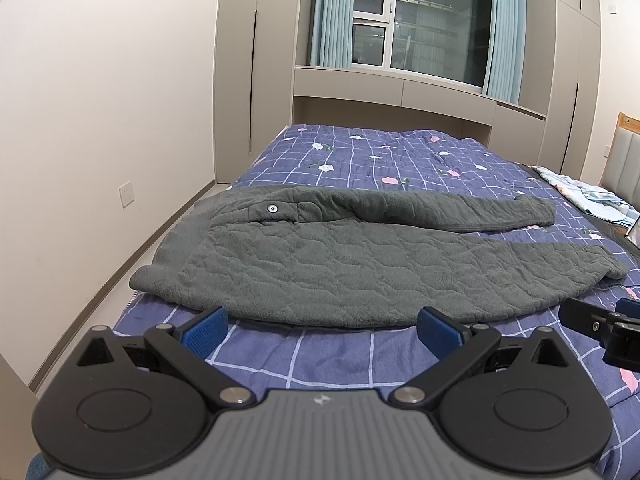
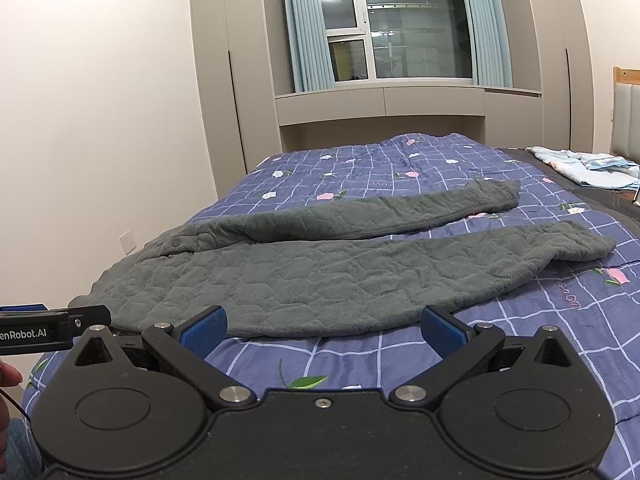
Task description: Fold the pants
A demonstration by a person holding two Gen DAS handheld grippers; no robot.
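Pants (image 1: 352,268), grey quilted fleece, lie flat on the bed (image 1: 320,360) just ahead of both tools, long axis crosswise, waistband left. Left tool (image 1: 320,326) and right tool (image 2: 322,328) gape wide, empty; left sits nearer the waistband.

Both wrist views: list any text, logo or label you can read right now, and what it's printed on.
"enRobot.AI" – white print on the left gripper body, cut off at the frame edge in the right wrist view.
Pink lettering on the quilt beside the grey pants: too blurred and tilted to read.
Small emblem on the left gripper's grey housing: a mark, no legible letters.
Nothing else is readable.
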